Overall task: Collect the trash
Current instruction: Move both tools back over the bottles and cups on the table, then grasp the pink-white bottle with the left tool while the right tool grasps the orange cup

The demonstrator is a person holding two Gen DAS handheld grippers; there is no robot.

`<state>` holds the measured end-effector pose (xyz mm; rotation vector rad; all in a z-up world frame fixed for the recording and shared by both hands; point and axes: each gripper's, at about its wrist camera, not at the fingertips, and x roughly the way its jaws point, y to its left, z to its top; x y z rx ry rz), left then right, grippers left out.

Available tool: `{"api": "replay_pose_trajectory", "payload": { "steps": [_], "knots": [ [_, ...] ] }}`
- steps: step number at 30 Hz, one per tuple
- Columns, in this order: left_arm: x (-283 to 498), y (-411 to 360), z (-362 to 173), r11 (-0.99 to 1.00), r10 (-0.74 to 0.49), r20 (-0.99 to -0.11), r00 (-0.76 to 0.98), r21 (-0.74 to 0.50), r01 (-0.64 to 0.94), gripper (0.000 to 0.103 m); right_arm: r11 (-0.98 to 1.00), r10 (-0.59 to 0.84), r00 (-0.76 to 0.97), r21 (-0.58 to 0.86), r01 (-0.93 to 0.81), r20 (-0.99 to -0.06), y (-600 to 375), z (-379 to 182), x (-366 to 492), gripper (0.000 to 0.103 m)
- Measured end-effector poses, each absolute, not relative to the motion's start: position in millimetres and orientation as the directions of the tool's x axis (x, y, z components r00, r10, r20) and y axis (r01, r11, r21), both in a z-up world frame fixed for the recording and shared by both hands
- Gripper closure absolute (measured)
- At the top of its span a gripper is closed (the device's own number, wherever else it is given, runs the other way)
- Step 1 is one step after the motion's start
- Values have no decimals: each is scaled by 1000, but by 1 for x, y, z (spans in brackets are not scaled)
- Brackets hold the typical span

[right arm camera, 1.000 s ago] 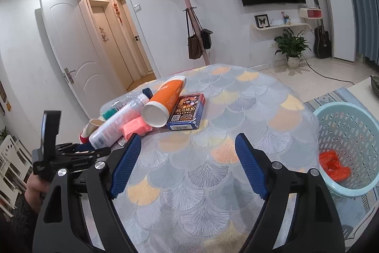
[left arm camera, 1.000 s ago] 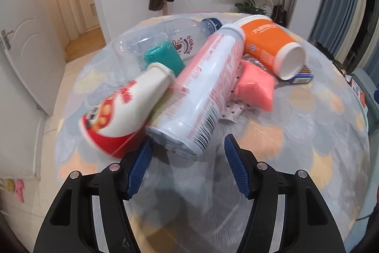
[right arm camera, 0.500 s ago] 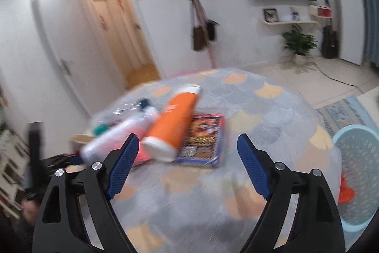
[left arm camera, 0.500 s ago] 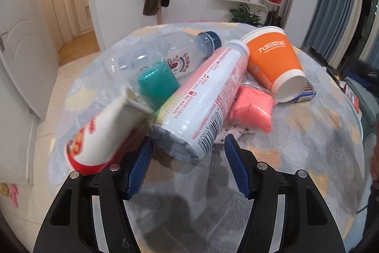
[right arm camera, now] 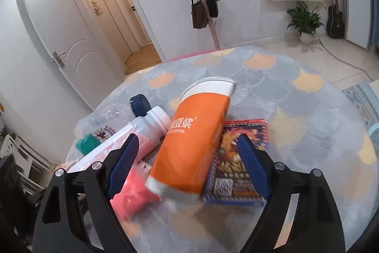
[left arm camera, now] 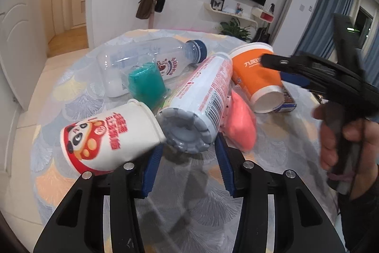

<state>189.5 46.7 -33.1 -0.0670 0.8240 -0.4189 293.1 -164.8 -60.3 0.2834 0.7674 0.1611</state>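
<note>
i find my left gripper (left arm camera: pixel 188 159) open, its blue pads flanking the base of the white pink-label bottle (left arm camera: pixel 200 96) lying on the surface (left arm camera: pixel 272 139). my right gripper (right arm camera: pixel 187 163) is open around the tipped orange paper cup (right arm camera: pixel 196 139), beside the card box (right arm camera: pixel 236 165).

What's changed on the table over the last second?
The right gripper has swung in from the open table to straddle the orange cup, jaws open. The left gripper has closed in on the white bottle, open too. Nothing is grasped; the pile stayed put.
</note>
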Motion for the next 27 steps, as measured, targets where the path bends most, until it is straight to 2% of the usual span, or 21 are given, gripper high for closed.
{"api": "replay_pose_trajectory", "payload": {
  "steps": [6, 7, 8, 9, 14, 21, 27],
  "knots": [
    [175, 50, -21, 919, -384, -666, 639, -211, 332, 61, 959, 215, 708, 281, -23, -673, -158, -75, 320, 22],
    [172, 51, -19, 919, -385, -663, 642, -211, 333, 61, 961, 217, 708, 273, -35, -672, -155, -75, 321, 27],
    [169, 51, -18, 919, -386, -661, 644, -210, 335, 61, 960, 232, 711, 273, -58, -664, -152, -75, 319, 37],
    [165, 52, -16, 919, -384, -657, 648, -208, 335, 62, 959, 241, 712, 273, -71, -660, -151, -75, 317, 56],
    [148, 57, -15, 918, -385, -661, 644, -207, 337, 64, 947, 284, 700, 308, -95, -655, -155, -76, 308, 60],
    [121, 64, -15, 928, -349, -698, 626, -162, 336, 63, 913, 354, 700, 391, -116, -620, -164, -67, 266, 60],
    [106, 67, -12, 932, -330, -693, 641, -131, 338, 66, 901, 381, 700, 413, -134, -604, -162, -66, 230, 60]
  ]
}}
